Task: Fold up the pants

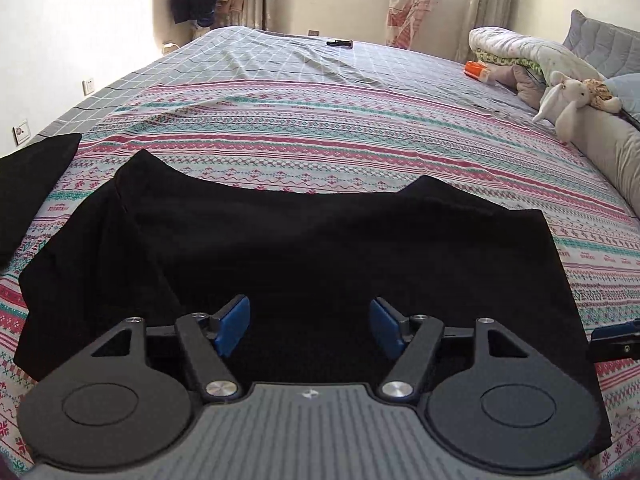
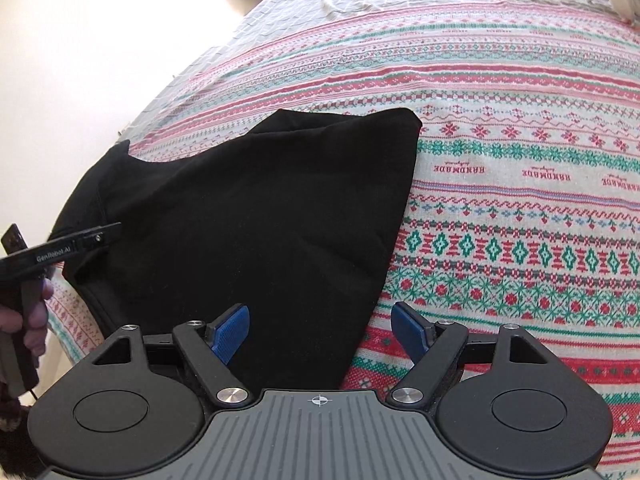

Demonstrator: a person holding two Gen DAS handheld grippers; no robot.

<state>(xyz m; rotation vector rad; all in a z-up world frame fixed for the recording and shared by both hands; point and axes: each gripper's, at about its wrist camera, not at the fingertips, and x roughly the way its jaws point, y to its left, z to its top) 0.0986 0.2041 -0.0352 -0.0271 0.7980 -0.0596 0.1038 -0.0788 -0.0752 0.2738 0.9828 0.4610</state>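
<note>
Left wrist view: black soft fabric pants (image 1: 320, 248) spread on the bed with the red-and-green patterned knit-print cover (image 1: 360, 140), maybe folded once already, hard to say. Left gripper (image 1: 310, 326) wide, hovering over the pants' near edge, holding nothing. Right gripper (image 2: 320, 332) also wide, straddling the pants' right edge. Further folds probably left.

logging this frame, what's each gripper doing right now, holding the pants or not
left gripper: open, holding nothing, over the black pants.
right gripper: open, holding nothing, at the pants' edge.
</note>
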